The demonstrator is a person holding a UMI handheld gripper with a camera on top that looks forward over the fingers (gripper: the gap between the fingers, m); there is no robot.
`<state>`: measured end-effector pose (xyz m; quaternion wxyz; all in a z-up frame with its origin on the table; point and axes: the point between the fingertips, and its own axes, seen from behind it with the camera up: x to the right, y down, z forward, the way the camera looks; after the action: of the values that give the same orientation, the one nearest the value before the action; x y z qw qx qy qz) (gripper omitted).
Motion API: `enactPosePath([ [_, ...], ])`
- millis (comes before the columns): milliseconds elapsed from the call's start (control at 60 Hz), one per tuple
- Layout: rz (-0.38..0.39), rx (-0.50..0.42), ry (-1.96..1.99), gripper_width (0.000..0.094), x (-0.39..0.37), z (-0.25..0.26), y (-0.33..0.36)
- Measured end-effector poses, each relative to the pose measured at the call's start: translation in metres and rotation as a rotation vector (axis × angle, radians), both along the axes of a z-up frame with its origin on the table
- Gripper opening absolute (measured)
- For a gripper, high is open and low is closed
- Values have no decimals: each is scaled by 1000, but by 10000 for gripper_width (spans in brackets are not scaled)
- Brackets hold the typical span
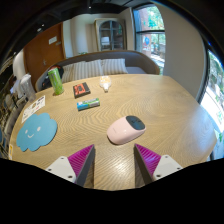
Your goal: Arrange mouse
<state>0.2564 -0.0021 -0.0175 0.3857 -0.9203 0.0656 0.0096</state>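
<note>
- Hovering above the near edge of a round light-wood table, the handheld two-finger gripper looks out along its two fingers, each bearing a magenta pad on its inner face.
- Its jaws stand apart, with a wide gap of bare wood between them and nothing held.
- A pale pink computer mouse with a dark grey end lies on the table just beyond the fingers, a little to the right of the middle of the gap, and clear of both pads.
- That dark end points to the far right; the pink body lies toward the near left.
- A light blue cloud-shaped flat mat lies at the left side of the table, well apart from the mouse.
- Just beyond the mat sits a pale printed card or booklet; its print is too small to read.
- A teal flat rectangular object lies far left of the mouse, and a dark reddish-brown book-like item lies just beyond it.
- A tall green cylindrical bottle stands upright near the far left rim of the table.
- A small white object sits near the far middle of the table; what it is cannot be told.
- A grey cushioned sofa runs behind the table's far edge.
- Behind it are a brown wooden door at the left and a bright window at the right.
</note>
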Motion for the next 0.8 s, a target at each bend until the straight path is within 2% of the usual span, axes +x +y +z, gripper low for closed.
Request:
enactPosePath([
  [483, -1, 88, -48, 810, 32, -1, 99],
  [583, -14, 118, -56, 701, 33, 0, 106],
  [650, -46, 139, -60, 539, 39, 0, 108],
  [717, -57, 133, -50, 516, 39, -2, 107],
  [800, -74, 70, -35, 477, 40, -2, 108],
])
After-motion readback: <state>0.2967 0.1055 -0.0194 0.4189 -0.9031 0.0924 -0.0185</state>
